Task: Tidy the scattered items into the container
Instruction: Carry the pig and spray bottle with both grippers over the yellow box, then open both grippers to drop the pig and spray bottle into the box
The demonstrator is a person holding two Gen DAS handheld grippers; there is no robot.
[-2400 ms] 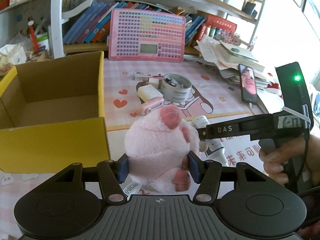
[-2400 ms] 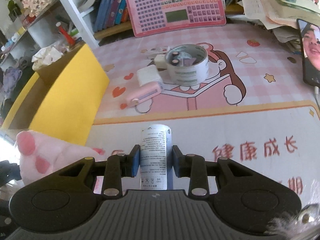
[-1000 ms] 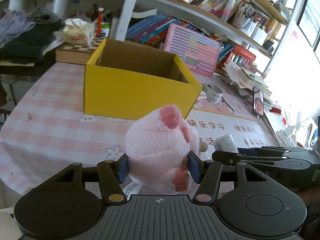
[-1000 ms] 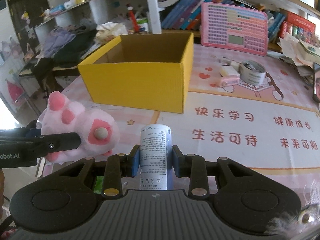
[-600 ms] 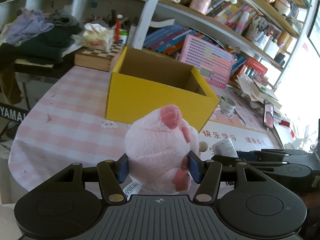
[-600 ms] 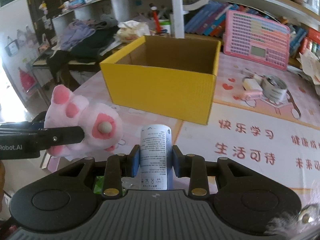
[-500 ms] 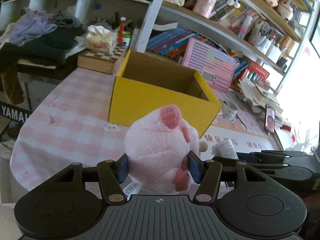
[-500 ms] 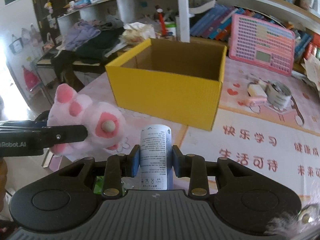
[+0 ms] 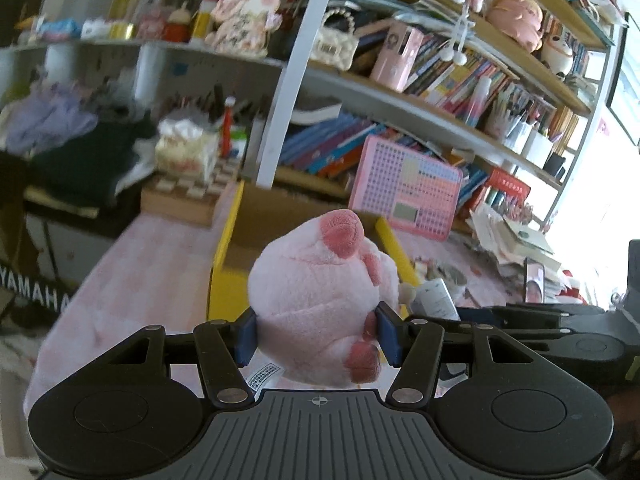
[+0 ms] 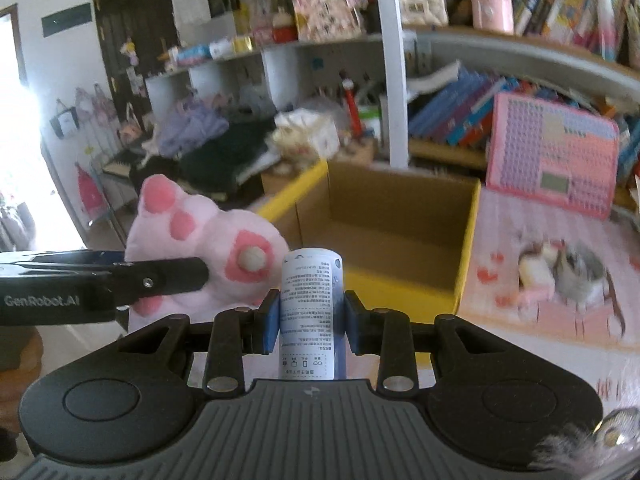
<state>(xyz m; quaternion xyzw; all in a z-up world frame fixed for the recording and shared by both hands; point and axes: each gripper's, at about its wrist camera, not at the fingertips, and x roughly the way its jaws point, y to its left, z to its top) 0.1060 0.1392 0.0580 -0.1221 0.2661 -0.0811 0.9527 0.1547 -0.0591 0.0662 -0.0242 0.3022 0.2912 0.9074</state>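
My left gripper is shut on a pink plush pig and holds it in the air in front of the open yellow cardboard box. My right gripper is shut on a white cylindrical bottle with printed text, raised before the same box, whose inside looks empty. In the right wrist view the plush and the left gripper's arm are at the left. In the left wrist view the bottle and the right gripper are at the right.
A tape roll, a pink item and a small white box lie on the pink mat right of the box. A pink toy keyboard leans on the bookshelf behind. Clothes and tissues sit at the back left.
Both grippers have risen and moved closer to the yellow box, still holding the plush and the bottle. The view now looks over the box rim.
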